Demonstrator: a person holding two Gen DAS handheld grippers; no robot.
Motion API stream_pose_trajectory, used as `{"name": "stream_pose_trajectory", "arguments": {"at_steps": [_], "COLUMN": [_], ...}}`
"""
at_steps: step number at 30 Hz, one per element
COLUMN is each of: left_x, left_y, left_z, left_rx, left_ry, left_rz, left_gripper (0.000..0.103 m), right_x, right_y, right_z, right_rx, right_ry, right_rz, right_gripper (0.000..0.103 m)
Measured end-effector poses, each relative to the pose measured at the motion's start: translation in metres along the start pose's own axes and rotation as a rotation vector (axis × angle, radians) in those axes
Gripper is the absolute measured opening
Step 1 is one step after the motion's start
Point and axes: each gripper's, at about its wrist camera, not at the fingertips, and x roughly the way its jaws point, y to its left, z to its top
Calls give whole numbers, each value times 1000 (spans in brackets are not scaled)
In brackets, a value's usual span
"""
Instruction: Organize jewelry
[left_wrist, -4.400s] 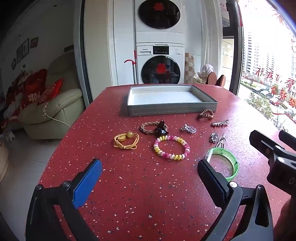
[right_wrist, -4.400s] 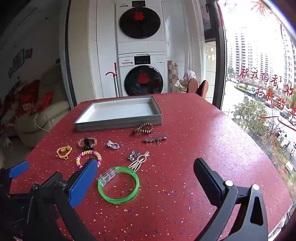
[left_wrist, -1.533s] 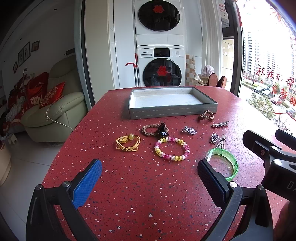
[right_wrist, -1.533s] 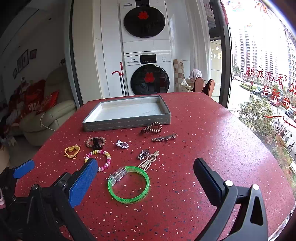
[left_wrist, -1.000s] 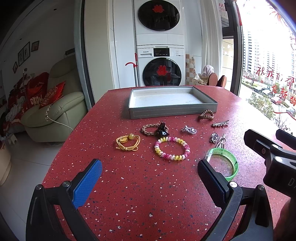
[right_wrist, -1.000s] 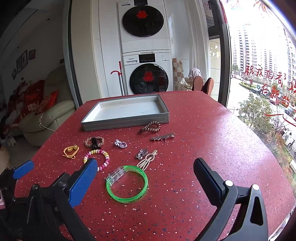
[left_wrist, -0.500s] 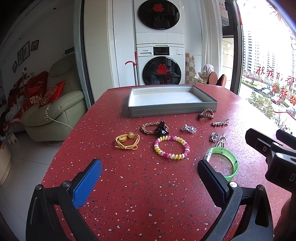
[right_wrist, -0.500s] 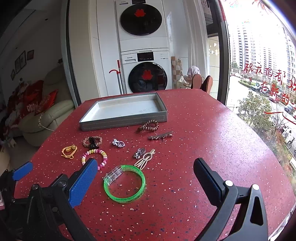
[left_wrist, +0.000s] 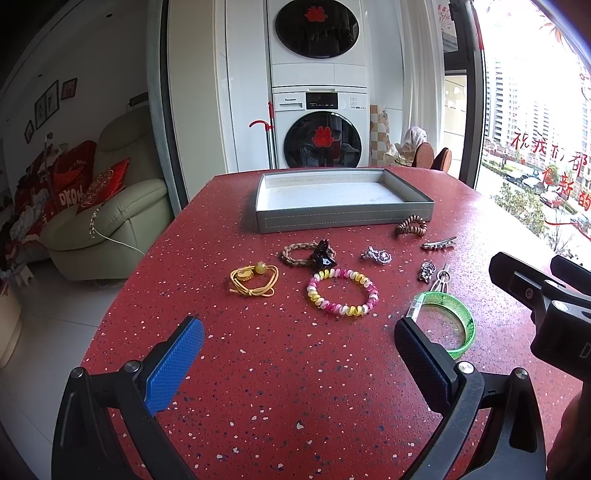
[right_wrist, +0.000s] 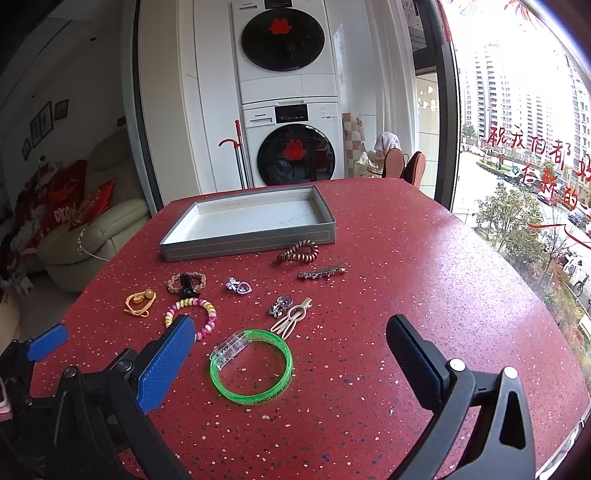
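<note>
While nothing has yet gone into the grey tray (left_wrist: 343, 219), which sits at the far side of the red worktop (left_wrist: 258, 369) with its white floor bare, the jewelry lies scattered between it and both tools. The left gripper (left_wrist: 295, 354) hangs above the near edge with its pads spread wide and nothing between them; the right gripper (right_wrist: 291, 354) is likewise spread and holds nothing. The relation that seems to matter most is the green bangle (right_wrist: 253, 365): in the right wrist view it lies flat almost straight ahead of the right gripper, between the lines of its two fingers and nearest of all the pieces, its clear clasp turned toward the far left. From the left wrist view the same bangle (left_wrist: 443, 321) sits off to the right, partly behind the right-hand finger, so the right hand looks the better placed for it. The pink-and-yellow bead bracelet (left_wrist: 341, 291) and the yellow hair tie (left_wrist: 253, 280) lie ahead of the left gripper, farther out. Beyond them rest a braided brown tie with a black clip (left_wrist: 308, 254), small silver pieces (left_wrist: 376, 255), a coiled brown tie (left_wrist: 410, 226) just beside the tray's front wall, and a slim hair clip (left_wrist: 437, 243) lying roughly crosswise.
</note>
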Motion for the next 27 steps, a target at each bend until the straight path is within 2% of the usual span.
{"name": "stream_pose_trajectory", "arguments": {"at_steps": [27], "left_x": [6], "left_y": [2], "left_z": [-3], "left_rx": [-5], "left_ry": [25], "left_rz": [-10], "left_gripper": [103], "right_x": [4], "right_y": [1], "right_z": [-1], "right_rx": [1], "right_ry": [21], "right_rz": [9], "right_gripper": [103]}}
